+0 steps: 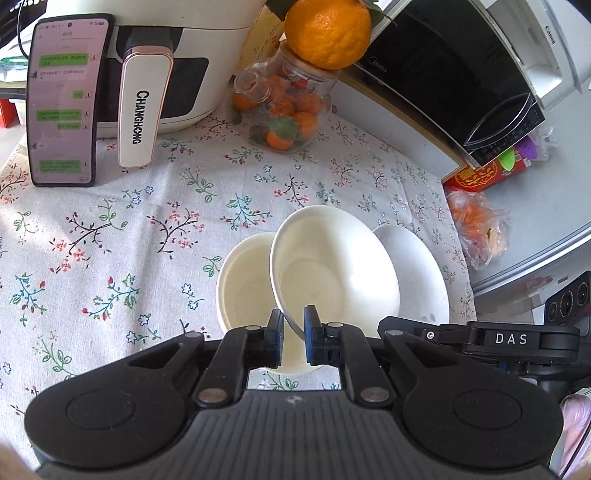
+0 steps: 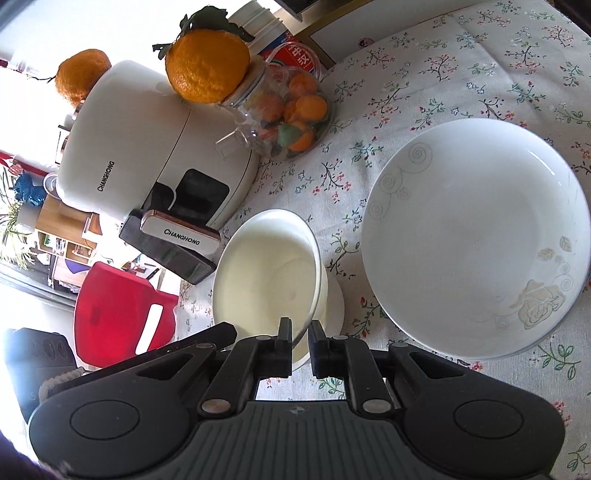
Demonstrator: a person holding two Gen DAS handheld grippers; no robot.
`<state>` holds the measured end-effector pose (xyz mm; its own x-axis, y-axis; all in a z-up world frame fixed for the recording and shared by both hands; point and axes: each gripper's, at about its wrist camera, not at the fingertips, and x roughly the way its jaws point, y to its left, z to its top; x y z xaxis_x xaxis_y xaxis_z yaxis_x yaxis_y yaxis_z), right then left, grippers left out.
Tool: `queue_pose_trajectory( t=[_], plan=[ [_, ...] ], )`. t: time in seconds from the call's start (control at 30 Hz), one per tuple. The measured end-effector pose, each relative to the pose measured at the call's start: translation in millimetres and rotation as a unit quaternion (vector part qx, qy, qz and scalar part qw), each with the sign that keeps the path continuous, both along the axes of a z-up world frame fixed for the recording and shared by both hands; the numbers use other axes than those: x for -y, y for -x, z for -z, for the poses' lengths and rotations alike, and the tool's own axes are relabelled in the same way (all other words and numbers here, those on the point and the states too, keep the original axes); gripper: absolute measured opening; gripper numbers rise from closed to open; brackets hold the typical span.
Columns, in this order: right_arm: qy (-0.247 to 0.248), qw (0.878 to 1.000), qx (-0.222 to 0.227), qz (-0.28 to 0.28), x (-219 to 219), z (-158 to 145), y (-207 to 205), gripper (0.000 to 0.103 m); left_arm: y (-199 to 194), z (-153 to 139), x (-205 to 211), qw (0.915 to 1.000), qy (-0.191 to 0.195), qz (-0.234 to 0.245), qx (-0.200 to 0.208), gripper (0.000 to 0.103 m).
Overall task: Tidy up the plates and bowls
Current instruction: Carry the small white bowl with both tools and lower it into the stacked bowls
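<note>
In the left wrist view my left gripper [image 1: 293, 332] is shut on the rim of a white bowl [image 1: 332, 266], held tilted above the floral tablecloth. A second white bowl [image 1: 243, 284] sits just left of it, and a white plate [image 1: 417, 269] lies behind on the right. In the right wrist view my right gripper [image 2: 300, 343] is shut on the rim of a white bowl [image 2: 269, 266], tilted, with another white piece [image 2: 334, 302] under it. A large white plate [image 2: 476, 236] with a rose print lies to the right on the cloth.
A white air fryer [image 1: 166, 62] and a leaning phone [image 1: 64, 99] stand at the back left. A glass jar of small oranges [image 1: 288, 107] with a big orange [image 1: 327, 31] on top stands at the back. A microwave [image 1: 450, 77] is at the right. A red chair [image 2: 122, 314] is beyond the table edge.
</note>
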<state>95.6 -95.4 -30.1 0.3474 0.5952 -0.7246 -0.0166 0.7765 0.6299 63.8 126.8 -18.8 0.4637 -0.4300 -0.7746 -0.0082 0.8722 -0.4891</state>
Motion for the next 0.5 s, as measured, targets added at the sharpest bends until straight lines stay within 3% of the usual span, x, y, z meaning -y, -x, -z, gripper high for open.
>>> queue_pose_trajectory(
  t=[0.5],
  plan=[
    [0.009, 1.0, -0.018, -0.023, -15.7, 9.7, 0.0, 0.009, 2.5, 4.9, -10.1, 0.9994, -0.02, 0.014, -0.023, 0.011]
  ],
)
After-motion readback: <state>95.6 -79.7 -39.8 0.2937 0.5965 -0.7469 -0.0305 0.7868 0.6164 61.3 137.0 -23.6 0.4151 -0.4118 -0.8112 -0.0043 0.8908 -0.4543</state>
